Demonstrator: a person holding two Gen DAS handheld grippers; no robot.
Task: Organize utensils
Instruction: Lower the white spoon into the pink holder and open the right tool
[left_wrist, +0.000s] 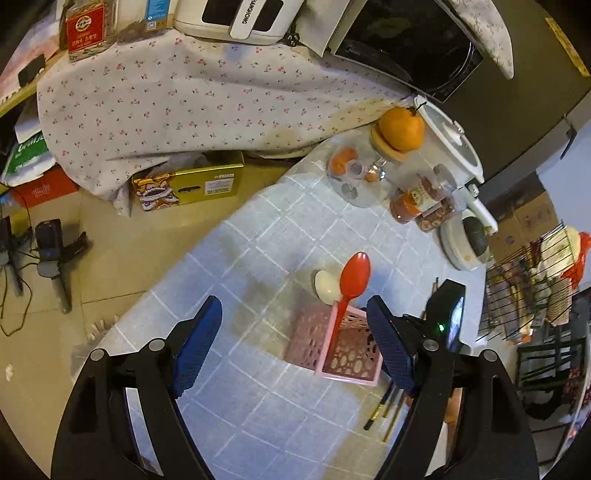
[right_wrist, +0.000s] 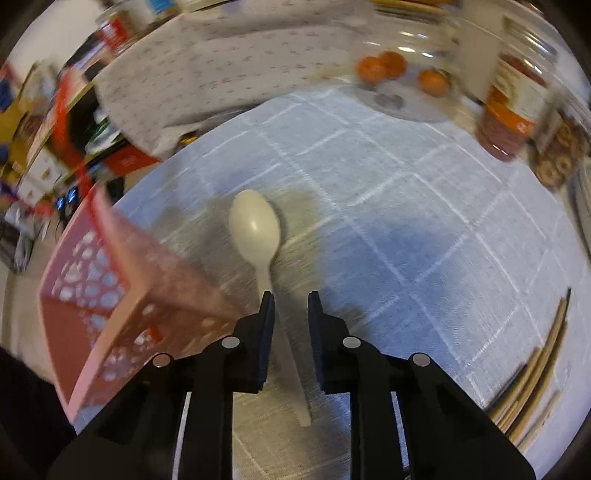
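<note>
1. Left wrist view: the left gripper (left_wrist: 295, 332) hangs with its blue-padded jaws spread wide and nothing between them, over the pale blue checked tablecloth (left_wrist: 258, 236).
2. Low and right of centre, the pink perforated plastic utensil basket (left_wrist: 332, 343) stands on the cloth with the red plastic spoon (left_wrist: 351, 280) upright in it, bowl up.
3. Just behind the basket peeks the bowl of the cream plastic spoon (left_wrist: 325, 286), lying on the cloth.
4. At the lower right, dark and wooden chopsticks (left_wrist: 384, 410) lie on the cloth beside the basket.
5. Right wrist view, heavily blurred: the right gripper (right_wrist: 290, 299) stands narrow over the cream spoon (right_wrist: 255, 225), the handle running between the jaws.
6. The left pad seems to touch the handle and the right stands clear, though the blur makes that hard to call.
7. The basket (right_wrist: 110, 280) sits at the left of this frame, just beside the spoon.
8. A clear glass jar (right_wrist: 402, 66) holding oranges sits at the top.
</note>
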